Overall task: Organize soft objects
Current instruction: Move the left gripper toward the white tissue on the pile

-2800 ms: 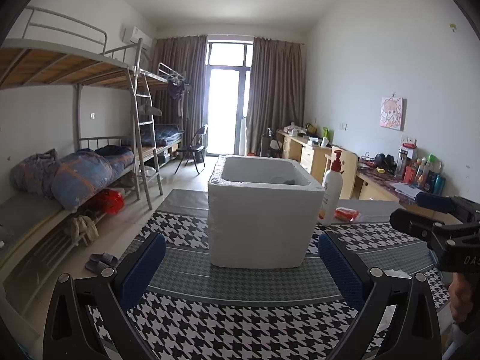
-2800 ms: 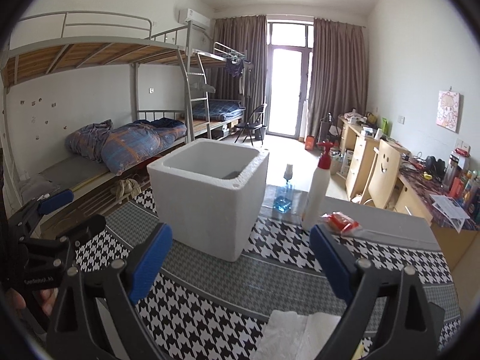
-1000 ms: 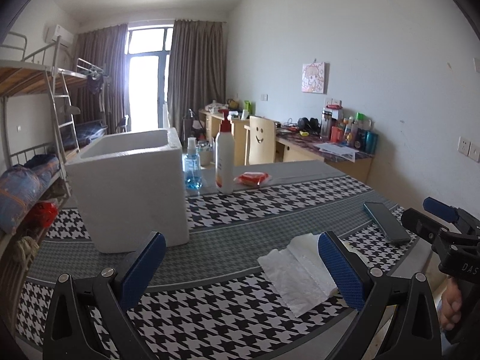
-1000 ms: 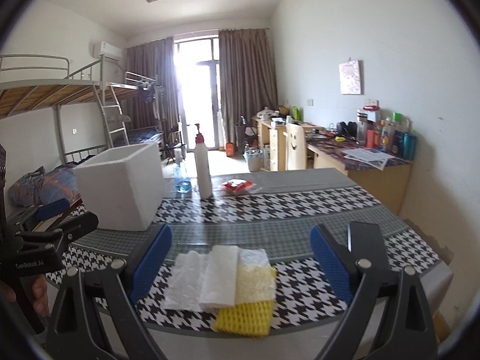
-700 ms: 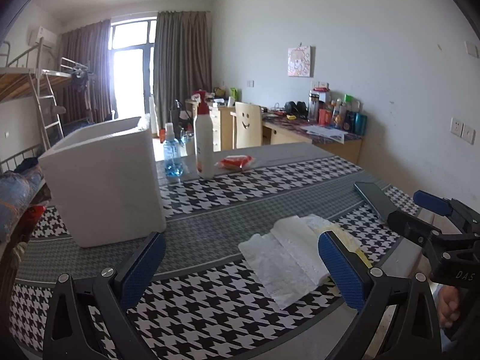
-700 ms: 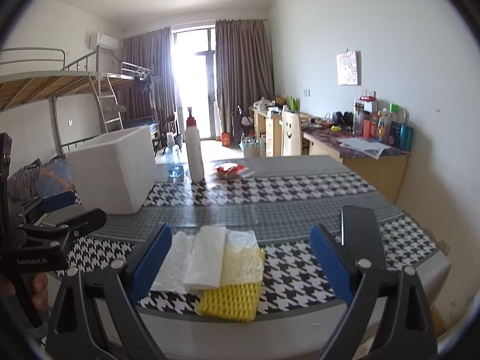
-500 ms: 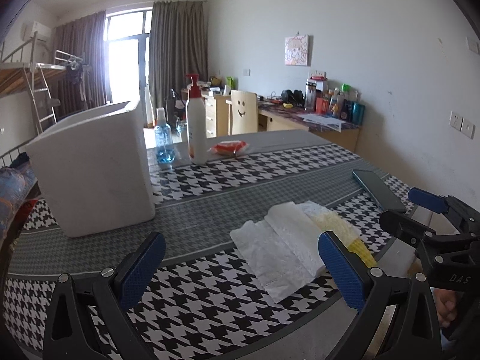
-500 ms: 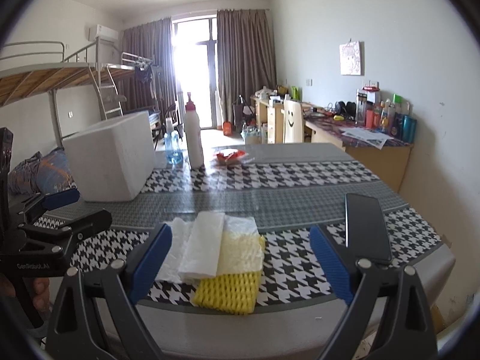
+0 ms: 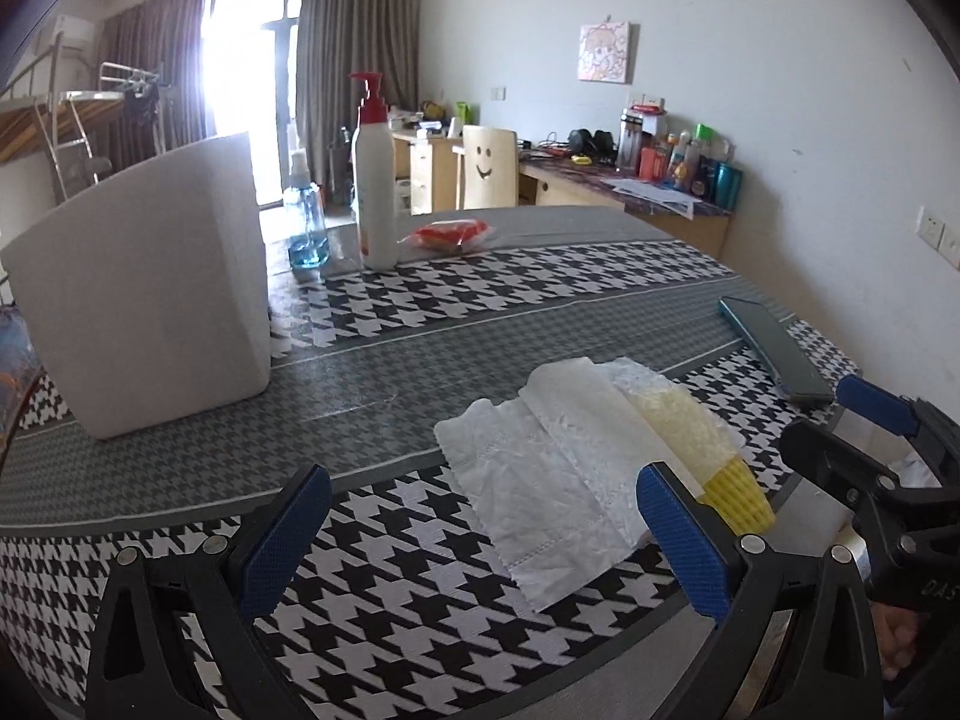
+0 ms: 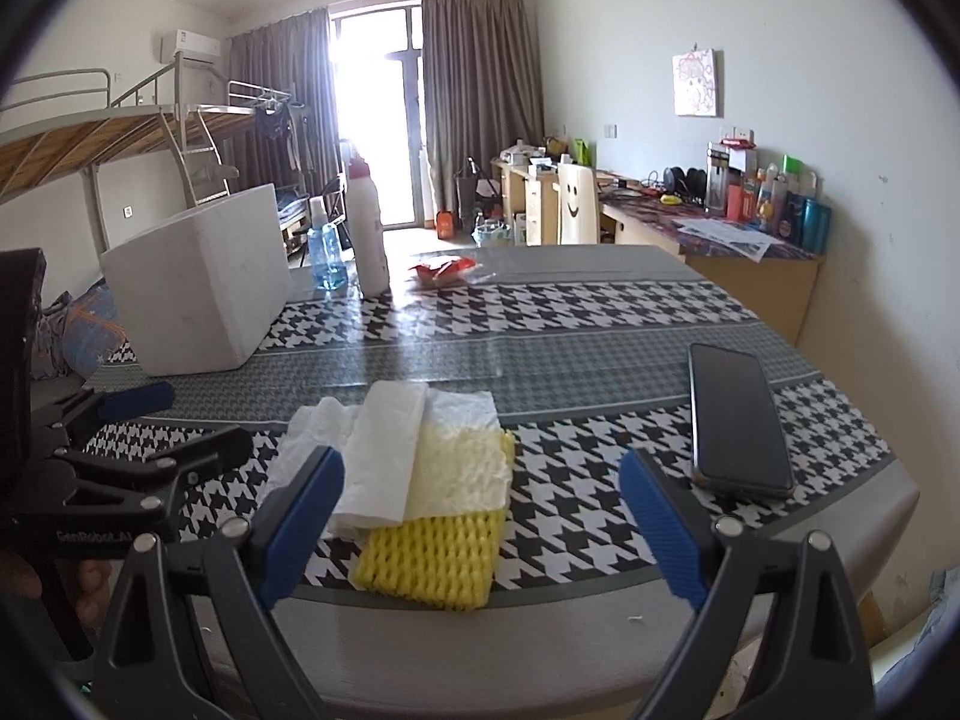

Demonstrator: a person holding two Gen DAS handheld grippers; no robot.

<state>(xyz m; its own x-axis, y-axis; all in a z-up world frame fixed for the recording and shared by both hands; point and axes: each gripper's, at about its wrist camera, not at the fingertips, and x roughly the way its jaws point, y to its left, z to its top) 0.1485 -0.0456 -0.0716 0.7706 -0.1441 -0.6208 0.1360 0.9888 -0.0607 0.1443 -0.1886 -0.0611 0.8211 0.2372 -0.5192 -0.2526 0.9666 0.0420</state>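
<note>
**Both grippers now swung off the foam box and onto the soft pile**

A few seconds ago I had both cameras squared on the white foam box (image 9: 144, 294); now the box sits well off to the left in both views and the pile of soft things fills the foreground. I read that as the search being over and the first pick about to begin.

The pile lies near the table's front edge, well apart from the foam box and to its right. From the right wrist I see a folded white tissue (image 10: 378, 456) lying over a crumpled white sheet (image 10: 306, 438), a pale foam sheet (image 10: 462, 468) beside it, and a yellow foam net sleeve (image 10: 432, 558) sticking out at the near end. A dark phone (image 10: 738, 420) lies further right of the pile, apart from it.

My right gripper (image 10: 480, 516) has its jaws spread wide and holds nothing; the yellow net sits framed between the blue pads. My left gripper (image 9: 480, 540) is equally wide apart and empty, with the white sheets between its pads.

Nothing is in the box from what I can see, though its inside is hidden here. I judge the task barely started; the layers overlap, so taking only one will need care.
</note>
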